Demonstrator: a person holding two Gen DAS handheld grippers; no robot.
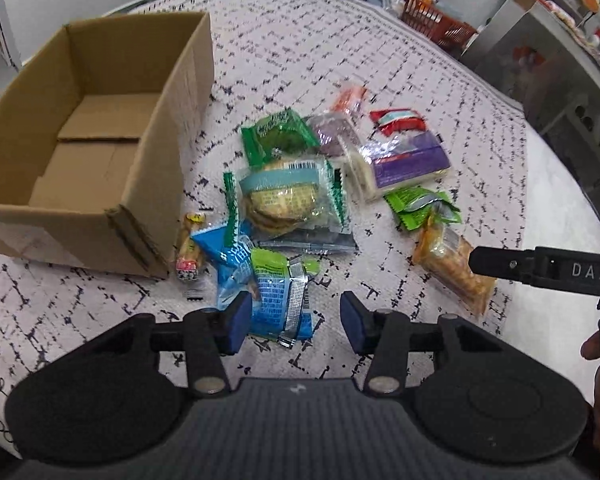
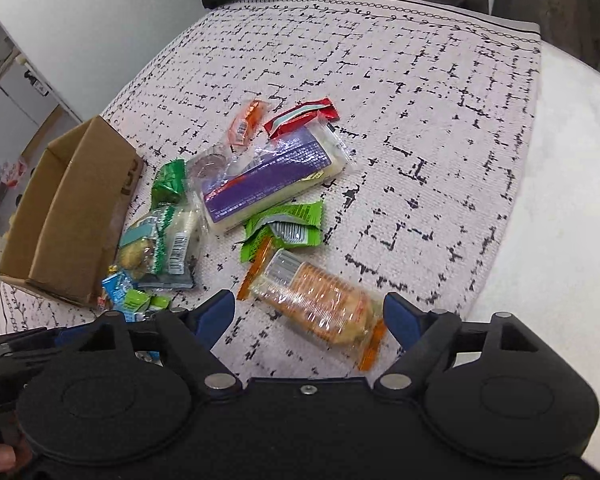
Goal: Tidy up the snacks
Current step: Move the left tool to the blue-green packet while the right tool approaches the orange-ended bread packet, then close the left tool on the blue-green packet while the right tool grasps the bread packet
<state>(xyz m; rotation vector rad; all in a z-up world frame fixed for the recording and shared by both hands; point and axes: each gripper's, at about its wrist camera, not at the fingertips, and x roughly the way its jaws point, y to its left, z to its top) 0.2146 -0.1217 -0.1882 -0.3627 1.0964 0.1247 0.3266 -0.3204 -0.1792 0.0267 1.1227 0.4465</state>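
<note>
An open, empty cardboard box (image 1: 80, 152) stands at the left; it also shows in the right wrist view (image 2: 64, 216). A pile of wrapped snacks lies beside it. My left gripper (image 1: 296, 322) is open, hovering over a blue-and-green packet (image 1: 278, 296). My right gripper (image 2: 308, 312) is open, its jaws either side of an orange cracker pack (image 2: 316, 300), which also shows in the left wrist view (image 1: 452, 264). A purple-and-white pack (image 2: 272, 176), a clear cookie pack (image 1: 288, 200) and green wrappers (image 2: 284, 228) lie between.
The patterned cloth (image 2: 420, 120) covers a round table (image 2: 572, 240). A red basket (image 1: 436, 20) sits at the far edge. Metal counters (image 1: 560, 40) stand beyond the table. The right gripper's arm (image 1: 548, 268) reaches in from the right.
</note>
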